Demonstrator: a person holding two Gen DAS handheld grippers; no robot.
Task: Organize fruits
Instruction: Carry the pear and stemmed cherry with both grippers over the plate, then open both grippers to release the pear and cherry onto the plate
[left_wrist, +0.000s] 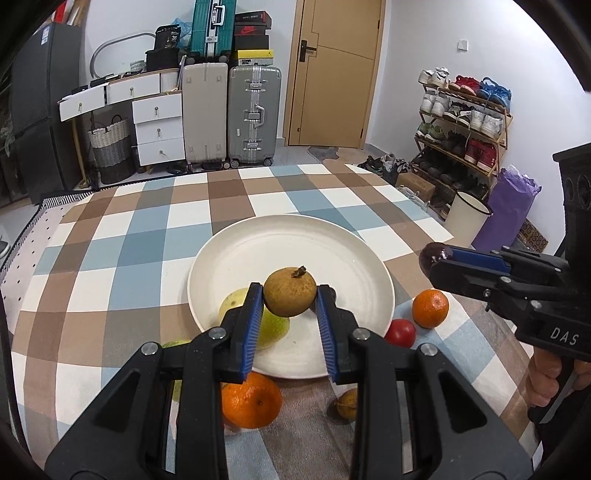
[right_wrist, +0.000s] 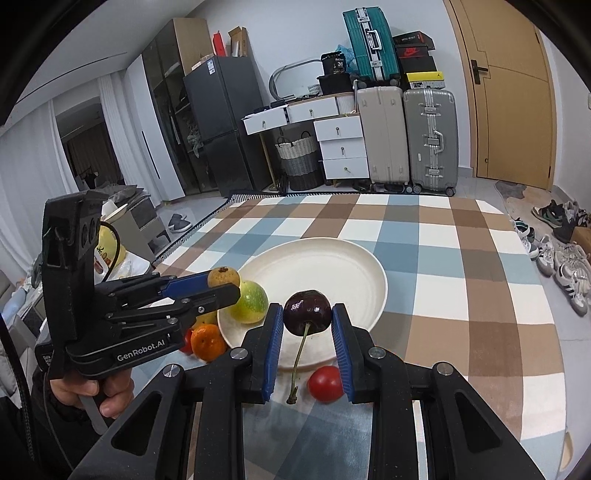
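My left gripper (left_wrist: 290, 299) is shut on a brown longan (left_wrist: 290, 297) and holds it above the near rim of the white plate (left_wrist: 295, 240). A green-yellow fruit (left_wrist: 275, 328) lies in the plate under it. My right gripper (right_wrist: 307, 319) is shut on a dark cherry (right_wrist: 307, 313) with its stem hanging down, above the plate's near edge (right_wrist: 332, 266). In the right wrist view the left gripper (right_wrist: 223, 282) with the longan (right_wrist: 222, 277) is over the green fruit (right_wrist: 249, 302).
On the checked tablecloth (left_wrist: 129, 258) near the plate lie two oranges (left_wrist: 251, 400) (left_wrist: 430, 308), a red cherry tomato (left_wrist: 400, 332) and a second longan (left_wrist: 347, 404). Suitcases, drawers and a shoe rack stand beyond the table.
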